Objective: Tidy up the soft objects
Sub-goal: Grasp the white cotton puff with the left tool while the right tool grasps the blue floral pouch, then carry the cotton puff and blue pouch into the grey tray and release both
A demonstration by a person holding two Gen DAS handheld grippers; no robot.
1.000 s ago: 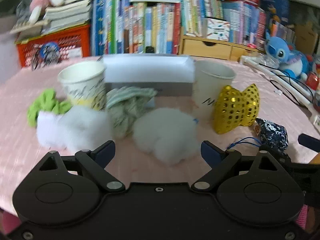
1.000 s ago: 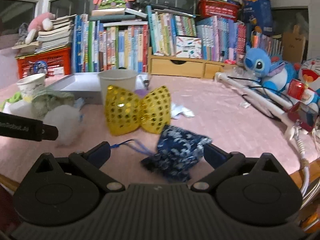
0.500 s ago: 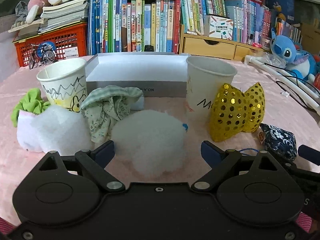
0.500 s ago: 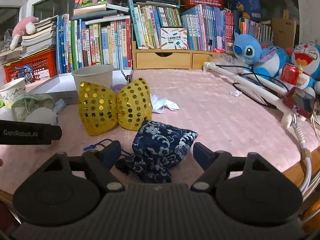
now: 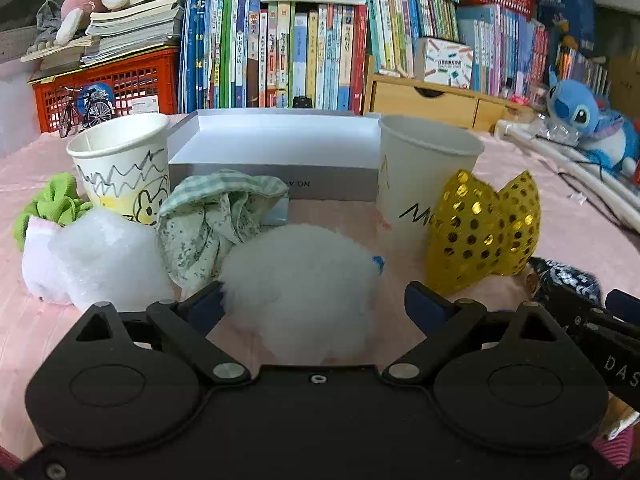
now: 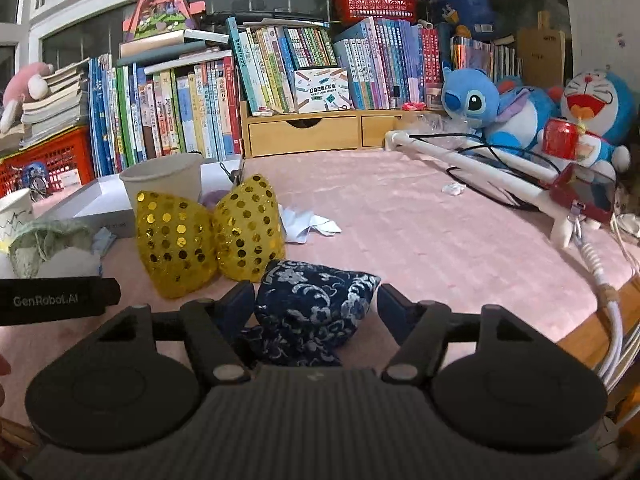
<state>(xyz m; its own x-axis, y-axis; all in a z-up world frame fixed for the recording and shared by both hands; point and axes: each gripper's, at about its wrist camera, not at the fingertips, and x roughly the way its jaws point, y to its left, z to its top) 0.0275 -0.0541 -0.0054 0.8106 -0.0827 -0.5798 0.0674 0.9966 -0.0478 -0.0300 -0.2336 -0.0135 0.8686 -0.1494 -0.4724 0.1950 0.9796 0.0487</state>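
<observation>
Straddling the white fluff ball (image 5: 298,280), your left gripper (image 5: 314,300) sits wide open, its pads not pressing; a moment ago it hung farther back. To the right, your right gripper (image 6: 316,304) has just been closing around the blue floral pouch (image 6: 316,308); its left pad touches the cloth, the right stands just off. Both grabs look imminent. Readable writing: "GenRobot.AI" on the left gripper's finger, "NO.A" upside down on the grey box (image 5: 272,180).

free: bare pink tablecloth (image 6: 420,240) right of gold bow (image 6: 208,236) | blocked: white pole (image 6: 480,168) far right
</observation>
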